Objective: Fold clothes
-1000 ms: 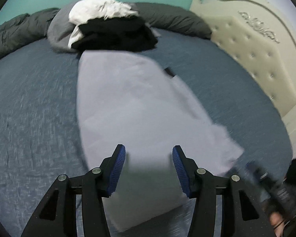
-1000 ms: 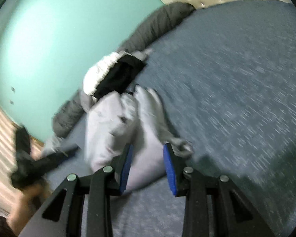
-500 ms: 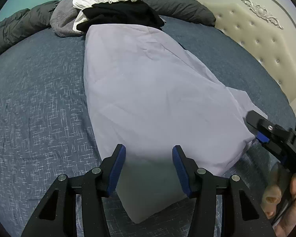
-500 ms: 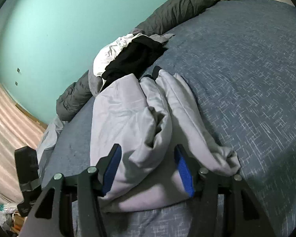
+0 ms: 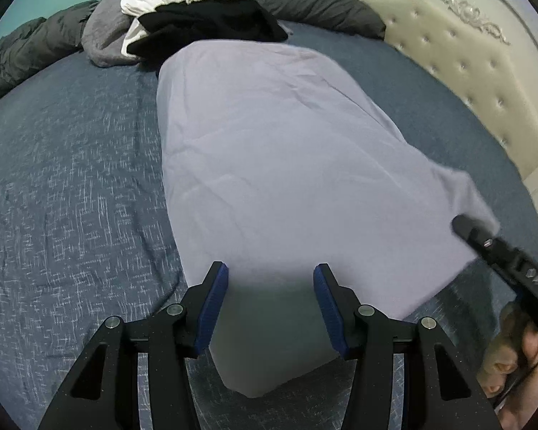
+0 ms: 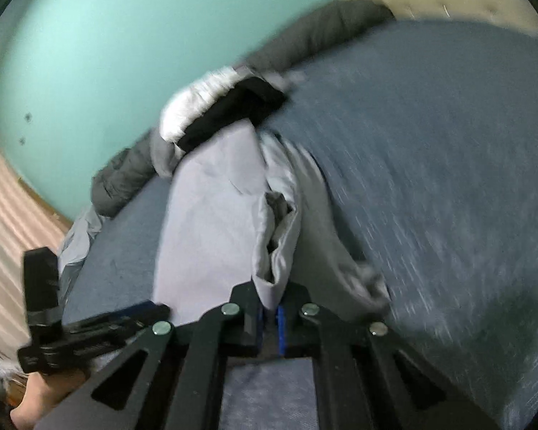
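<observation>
Lay on the bed (image 5: 71, 186): lilac garment (image 5: 279, 165), spread lengthwise from near edge to the far clothes pile (image 5: 197, 14). Looked soft, light, limp, prone to sag and slide; best taken at hems or corners, not mid-panel. Right gripper (image 6: 269, 317) clenched on bunched near-right edge. Left gripper (image 5: 270, 308) gaped wide over near end, gripping nothing.
</observation>
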`<state>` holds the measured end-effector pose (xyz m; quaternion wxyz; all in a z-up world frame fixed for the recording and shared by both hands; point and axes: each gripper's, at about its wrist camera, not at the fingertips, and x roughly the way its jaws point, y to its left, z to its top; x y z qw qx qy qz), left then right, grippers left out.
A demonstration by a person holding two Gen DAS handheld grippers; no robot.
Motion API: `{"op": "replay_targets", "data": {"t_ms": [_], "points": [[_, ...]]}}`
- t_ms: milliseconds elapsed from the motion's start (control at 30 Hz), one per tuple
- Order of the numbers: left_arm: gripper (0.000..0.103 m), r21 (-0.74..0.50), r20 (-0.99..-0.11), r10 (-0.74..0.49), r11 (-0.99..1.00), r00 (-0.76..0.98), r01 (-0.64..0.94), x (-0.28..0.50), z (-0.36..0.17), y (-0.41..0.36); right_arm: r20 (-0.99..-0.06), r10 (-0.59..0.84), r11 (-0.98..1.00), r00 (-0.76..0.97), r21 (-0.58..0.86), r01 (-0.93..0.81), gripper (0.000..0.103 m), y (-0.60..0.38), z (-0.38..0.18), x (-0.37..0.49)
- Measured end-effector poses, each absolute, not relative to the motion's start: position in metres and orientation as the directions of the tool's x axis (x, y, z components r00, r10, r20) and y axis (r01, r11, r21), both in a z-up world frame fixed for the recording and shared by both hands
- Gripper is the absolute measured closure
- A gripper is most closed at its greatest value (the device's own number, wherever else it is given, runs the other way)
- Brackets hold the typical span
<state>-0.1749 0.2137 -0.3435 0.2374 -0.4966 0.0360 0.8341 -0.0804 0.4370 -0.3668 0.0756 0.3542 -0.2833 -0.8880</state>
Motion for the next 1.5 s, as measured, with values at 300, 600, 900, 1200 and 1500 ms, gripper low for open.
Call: {"op": "replay_targets", "data": {"t_ms": [300, 600, 900, 1200, 1500], "points": [[0.048, -0.180, -0.859, 0.351, -0.889, -0.374, -0.421, -0.174, -0.352, 0.213, -0.569, -0.301, -0.752, -0.765, 0.635, -0.176, 0.072, 0.469, -0.373, -0.063], [0.047, -0.179, -0.854, 0.352, -0.890, -0.383, -0.419, -0.175, -0.352, 0.212, -0.523, -0.321, -0.811, -0.790, 0.582, -0.056, 0.082, 0.447, -0.345, -0.071], [0.047, -0.196, -0.861, 0.359, -0.888, -0.361, -0.416, -0.174, -0.362, 0.201, -0.686, -0.345, -0.820, -0.640, 0.553, -0.150, 0.103, 0.441, -0.396, -0.106], [0.047, -0.209, -0.872, 0.358, -0.889, -0.335, -0.406, -0.174, -0.375, 0.201, -0.740, -0.324, -0.828, -0.590, 0.523, -0.201, 0.103, 0.440, -0.413, -0.117], [0.047, -0.221, -0.845, 0.385, -0.883, -0.372, -0.414, -0.172, -0.349, 0.188, -0.628, -0.299, -0.811, -0.719, 0.564, -0.156, 0.098, 0.462, -0.358, -0.094]]}}
